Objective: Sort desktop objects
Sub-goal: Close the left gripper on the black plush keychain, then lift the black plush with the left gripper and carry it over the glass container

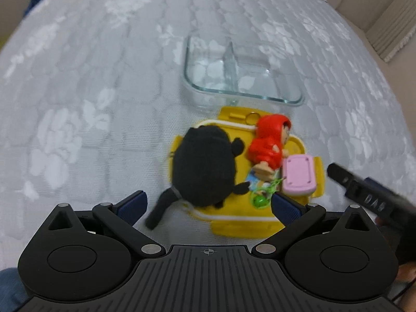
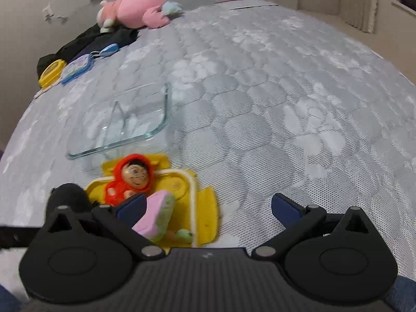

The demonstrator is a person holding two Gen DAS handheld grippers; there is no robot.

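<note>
Presently, scene: a quilted grey bed [image 1: 91,83] carries a yellow lid [image 1: 241,223] heaped with small toys, and just beyond it a clear divided glass container [image 1: 243,70], both compartments bare.

Left tool [image 1: 208,202]: fingers spread wide, pinching nothing — it hangs directly over the near edge of the lid, its gap framing the pile.

Right tool [image 2: 208,205]: also spread and gripping nothing; the lid lies off its left finger, so the pile sits to its left rather than between the fingers.

Black knitted toy [image 1: 202,166]: on the left half of the lid, its long axis running away from the left tool toward the container, with its tail [image 1: 162,208] trailing off the lid near the left tool's left finger.

Red-hooded doll [image 1: 270,140]: far right part of the lid, lying roughly along the same away-pointing axis, head toward the container.

Pink case [image 1: 299,176]: right edge of the lid, touching the doll's legs — closest to the right tool.

Green bead [image 1: 258,200]: near edge, beside the left tool's right finger.

Governing relation: the left tool is centred on the pile, so it seems the better placed arm for the black toy; the right tool would need to shift leftward.
</note>
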